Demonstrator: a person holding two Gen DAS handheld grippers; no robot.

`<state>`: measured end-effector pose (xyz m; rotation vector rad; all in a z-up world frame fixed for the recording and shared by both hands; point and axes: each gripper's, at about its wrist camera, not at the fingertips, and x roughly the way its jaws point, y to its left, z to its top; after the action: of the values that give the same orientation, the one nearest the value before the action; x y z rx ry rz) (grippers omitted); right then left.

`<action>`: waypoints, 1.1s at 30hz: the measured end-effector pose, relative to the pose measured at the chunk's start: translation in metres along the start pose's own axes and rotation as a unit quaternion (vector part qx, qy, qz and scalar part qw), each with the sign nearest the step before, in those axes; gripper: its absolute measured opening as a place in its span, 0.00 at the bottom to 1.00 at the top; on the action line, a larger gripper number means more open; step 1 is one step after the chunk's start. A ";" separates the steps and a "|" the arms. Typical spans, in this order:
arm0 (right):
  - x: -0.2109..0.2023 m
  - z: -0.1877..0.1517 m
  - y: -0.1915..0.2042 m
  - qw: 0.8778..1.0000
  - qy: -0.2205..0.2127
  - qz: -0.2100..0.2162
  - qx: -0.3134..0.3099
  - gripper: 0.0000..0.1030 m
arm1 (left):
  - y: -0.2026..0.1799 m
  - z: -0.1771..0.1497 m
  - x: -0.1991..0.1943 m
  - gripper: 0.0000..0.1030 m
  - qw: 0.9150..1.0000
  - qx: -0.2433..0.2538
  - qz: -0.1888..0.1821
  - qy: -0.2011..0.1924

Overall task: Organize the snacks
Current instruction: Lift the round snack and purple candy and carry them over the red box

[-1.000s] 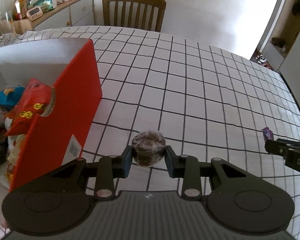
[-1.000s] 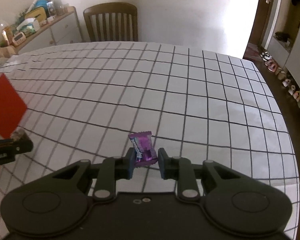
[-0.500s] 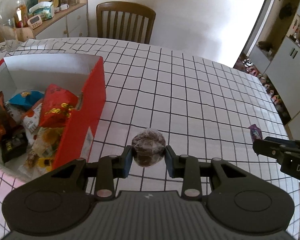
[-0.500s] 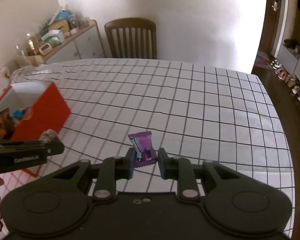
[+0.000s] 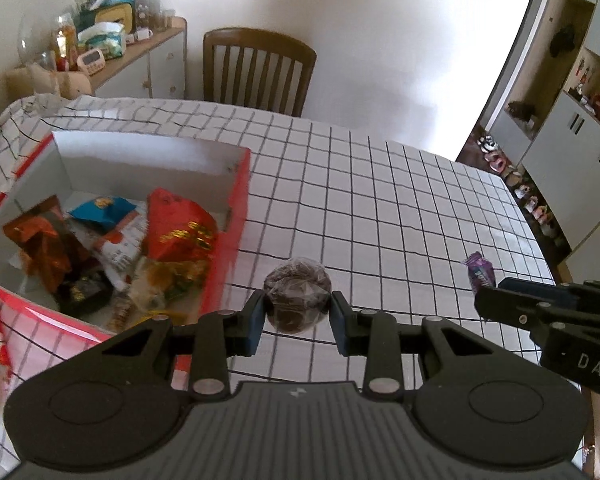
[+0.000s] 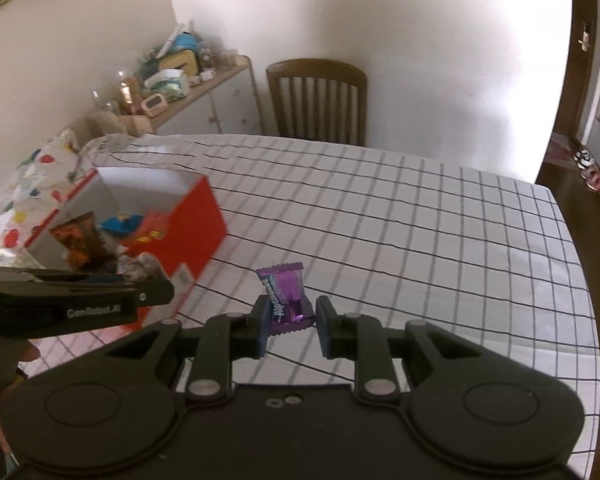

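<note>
- Since a second ago both of our hand-held grippers have risen above the counter (image 5: 380, 200), and the red box (image 5: 236, 216), then seen side-on at the left, now shows its open inside from above.
- Our left hand-held gripper (image 5: 298, 312) is clamped on a round dark snack in clear wrap (image 5: 297, 294), held in the air just right of the box's near corner.
- Our right hand-held gripper (image 6: 290, 318) is closed on a purple wrapped candy (image 6: 286, 300), upright between the pads, well to the right of the box.
- Inside the box lie a red packet with gold print (image 5: 180, 228), a blue packet (image 5: 104, 208), an orange-brown packet (image 5: 44, 248) and several smaller wrappers we cannot make out.
- We see the counter's white cloth with black grid lines bare between the two grippers and beyond them.
- Between the held round snack and the box opening stands the box's tall red right wall.
- At the far end a wooden chair (image 5: 256, 68) stands against the counter, and a sideboard (image 5: 140, 64) crowded with jars, a small clock and tubs lines the left wall.
- Shoes (image 5: 528, 196) sit on the floor by the cabinets on the right.
</note>
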<state>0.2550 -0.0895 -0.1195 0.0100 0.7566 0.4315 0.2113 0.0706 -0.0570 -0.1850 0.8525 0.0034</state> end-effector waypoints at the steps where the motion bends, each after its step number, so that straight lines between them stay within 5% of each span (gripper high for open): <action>1: -0.002 0.001 0.005 1.000 -0.001 0.003 -0.002 0.22 | 0.004 0.001 -0.005 0.33 1.000 0.000 0.002 -0.002; 20: 0.008 0.026 0.107 0.998 -0.018 0.038 -0.044 0.22 | 0.094 0.025 -0.043 0.33 0.999 -0.008 0.023 -0.036; 33: 0.052 0.040 0.165 0.998 -0.003 0.034 -0.048 0.22 | 0.175 0.056 -0.017 0.33 0.998 -0.014 0.061 -0.029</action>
<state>0.2534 0.0865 -0.0984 -0.0523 0.7300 0.5316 0.2282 0.2530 -0.0368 -0.1582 0.8057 0.1352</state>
